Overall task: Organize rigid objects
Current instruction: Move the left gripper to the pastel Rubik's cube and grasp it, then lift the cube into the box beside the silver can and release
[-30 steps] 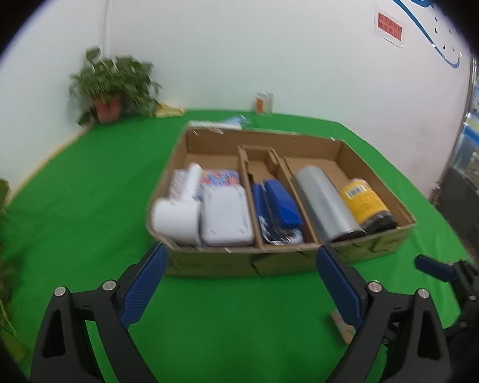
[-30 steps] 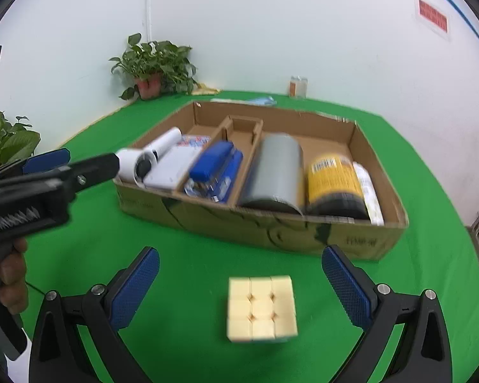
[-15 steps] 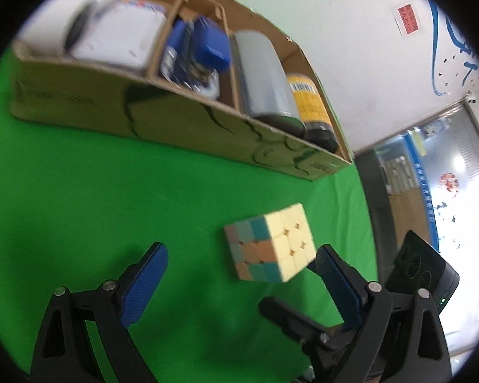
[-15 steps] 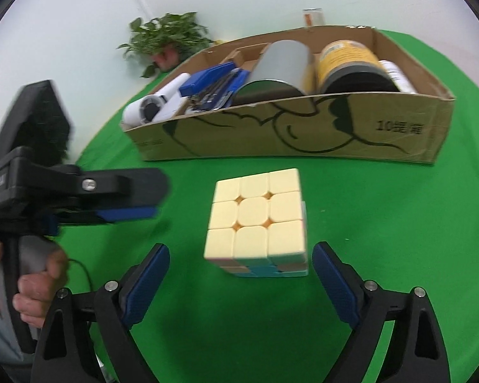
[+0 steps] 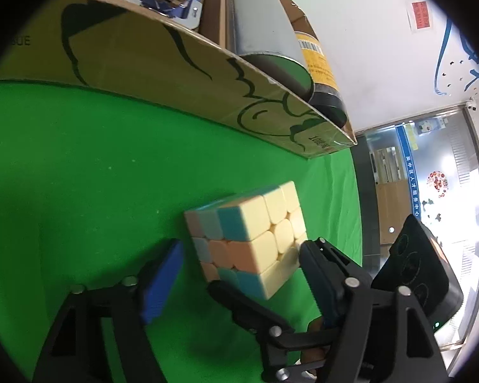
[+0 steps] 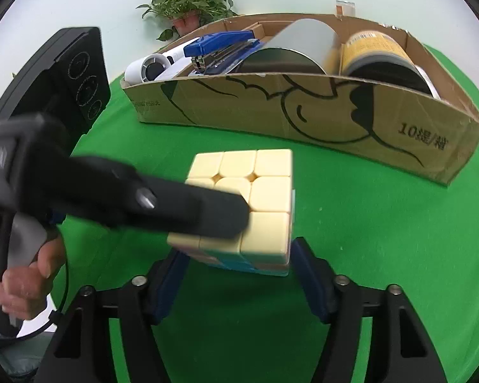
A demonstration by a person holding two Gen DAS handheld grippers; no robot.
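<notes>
I see pastel puzzle cube (image 6: 255, 191) on green cloth (image 6: 367, 239) near cardboard box (image 6: 303, 111) front wall, open cloth at its sides, right gripper (image 6: 236, 274) closing, pads at cube sides, contact unclear, left gripper (image 5: 239, 274) closing, left pad apart, right finger on top face.

Both handheld units match: matte black plastic frames, each arm a triangular truss with open cutouts. Left gripper (image 5: 239, 274): blue ribbed pads (image 5: 159, 287) on the inner faces, silver screw heads (image 5: 350, 282) at the pivots just behind the pads. Right gripper (image 6: 236, 274): same black arms, darker blue pads, silver screws behind them. From the right wrist view, the left unit's body carries a black flat module (image 6: 76, 76) with three embossed circles, white lettering on its side, and a thin black cable (image 6: 64, 290) beside the hand (image 6: 25, 284) on the grey grip.
</notes>
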